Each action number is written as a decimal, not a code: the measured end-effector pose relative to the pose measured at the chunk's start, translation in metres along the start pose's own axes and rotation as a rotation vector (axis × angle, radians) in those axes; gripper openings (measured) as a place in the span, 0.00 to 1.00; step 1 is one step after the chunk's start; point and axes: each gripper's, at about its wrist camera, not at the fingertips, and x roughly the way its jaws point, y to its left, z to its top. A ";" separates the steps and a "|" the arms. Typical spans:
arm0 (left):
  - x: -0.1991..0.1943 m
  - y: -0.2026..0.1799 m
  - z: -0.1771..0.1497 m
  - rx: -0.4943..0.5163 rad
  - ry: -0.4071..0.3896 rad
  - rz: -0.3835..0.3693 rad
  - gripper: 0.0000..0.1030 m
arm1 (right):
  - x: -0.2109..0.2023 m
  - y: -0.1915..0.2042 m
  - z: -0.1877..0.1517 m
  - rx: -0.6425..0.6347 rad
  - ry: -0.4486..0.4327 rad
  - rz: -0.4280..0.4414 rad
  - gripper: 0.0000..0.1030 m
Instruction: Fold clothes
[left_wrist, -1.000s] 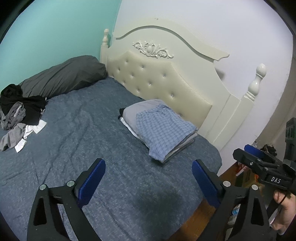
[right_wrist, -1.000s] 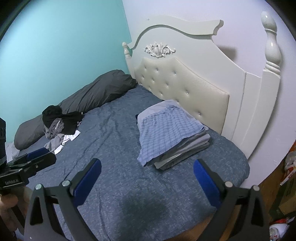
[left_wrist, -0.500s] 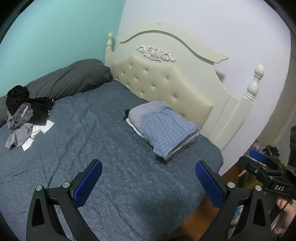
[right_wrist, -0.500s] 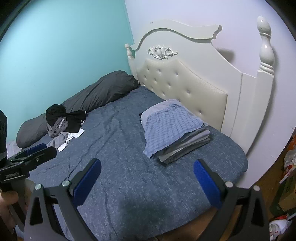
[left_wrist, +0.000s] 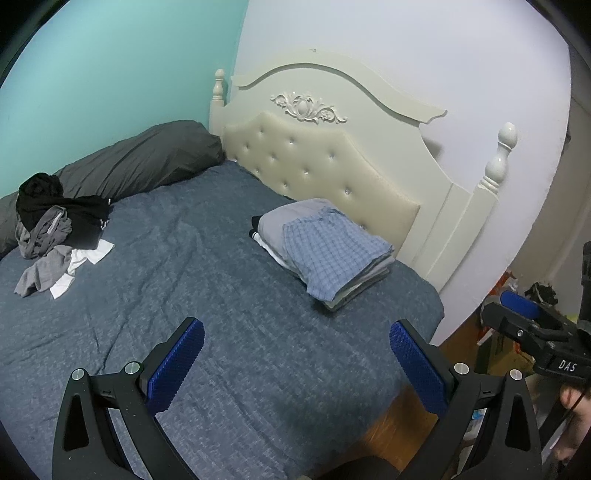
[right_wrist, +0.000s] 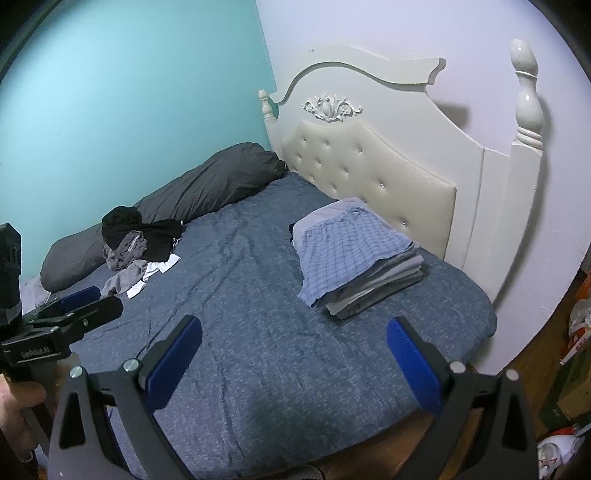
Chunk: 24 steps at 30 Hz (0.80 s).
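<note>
A stack of folded clothes (left_wrist: 328, 251) with a blue checked garment on top lies on the blue bed near the headboard; it also shows in the right wrist view (right_wrist: 354, 258). A heap of unfolded black, grey and white clothes (left_wrist: 55, 236) lies at the far left of the bed, also seen in the right wrist view (right_wrist: 136, 251). My left gripper (left_wrist: 295, 362) is open and empty above the bed's near edge. My right gripper (right_wrist: 293, 358) is open and empty too. Each gripper shows in the other's view, the right one (left_wrist: 532, 325) and the left one (right_wrist: 70, 310).
The blue bedspread (left_wrist: 184, 288) covers the bed. A cream tufted headboard (left_wrist: 321, 162) stands behind the stack. A long dark grey pillow (left_wrist: 140, 162) lies against the teal wall. Wooden floor and clutter (right_wrist: 569, 354) lie to the right of the bed.
Both grippers have pulled back from the bed, so the stack and the heap look smaller and farther off. Both stay open and empty.
</note>
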 end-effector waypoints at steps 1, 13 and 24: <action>-0.001 0.000 -0.001 0.000 0.000 -0.001 1.00 | -0.001 0.001 -0.001 0.000 0.000 0.001 0.98; -0.010 0.001 -0.015 -0.008 -0.006 0.010 1.00 | -0.010 0.008 -0.014 0.001 -0.005 0.001 0.98; -0.015 0.000 -0.026 0.012 -0.005 0.030 1.00 | -0.017 0.013 -0.024 -0.001 -0.004 0.009 0.98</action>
